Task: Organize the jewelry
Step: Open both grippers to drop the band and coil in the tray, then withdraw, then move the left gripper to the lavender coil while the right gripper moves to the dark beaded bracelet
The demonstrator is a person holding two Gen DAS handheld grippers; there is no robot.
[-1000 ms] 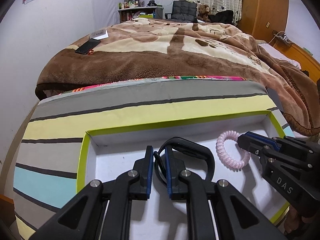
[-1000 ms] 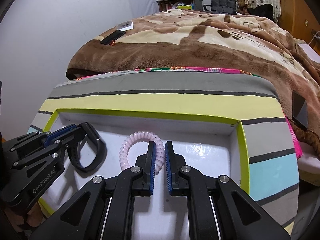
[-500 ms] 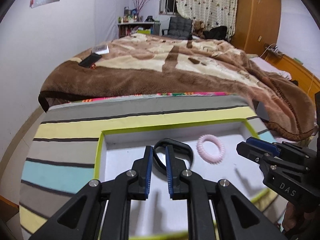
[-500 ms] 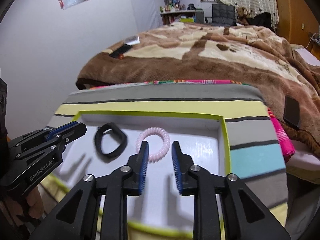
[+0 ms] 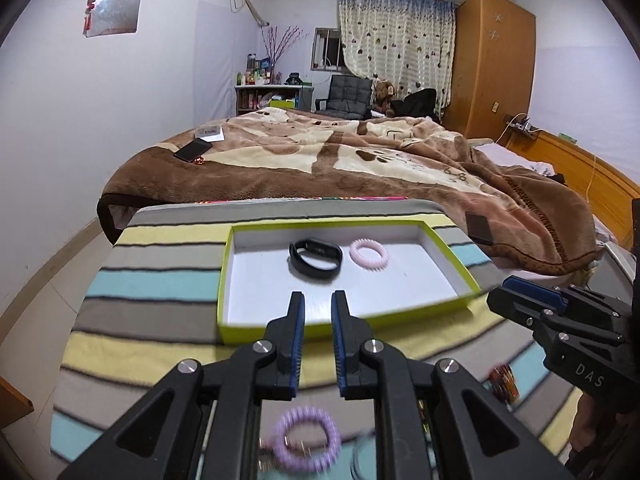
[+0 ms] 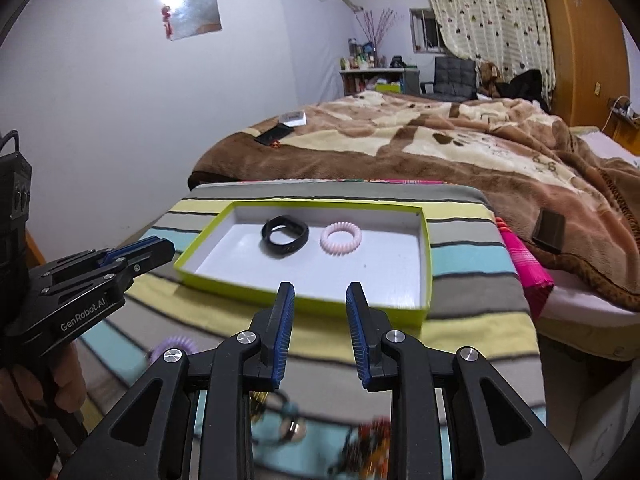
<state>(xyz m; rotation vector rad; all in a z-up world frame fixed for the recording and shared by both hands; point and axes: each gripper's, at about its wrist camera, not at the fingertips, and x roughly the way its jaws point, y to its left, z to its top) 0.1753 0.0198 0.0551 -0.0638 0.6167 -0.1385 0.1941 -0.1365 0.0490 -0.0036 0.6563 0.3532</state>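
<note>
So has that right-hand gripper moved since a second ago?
Yes. The right gripper has pulled back off the pink coil ring, out over the near rim of the green tray, its jaws having just opened and now empty.

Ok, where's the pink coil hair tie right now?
The pink coil hair tie lies flat in the green-rimmed tray, toward its far wall, just right of the black band in both wrist views.

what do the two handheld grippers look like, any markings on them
Both are matte black plastic with silver bolts and blue ribbed pads on the fingers. The left gripper reads "GenRobot.AI" in white on its side; the right gripper reads "DAS".
</note>
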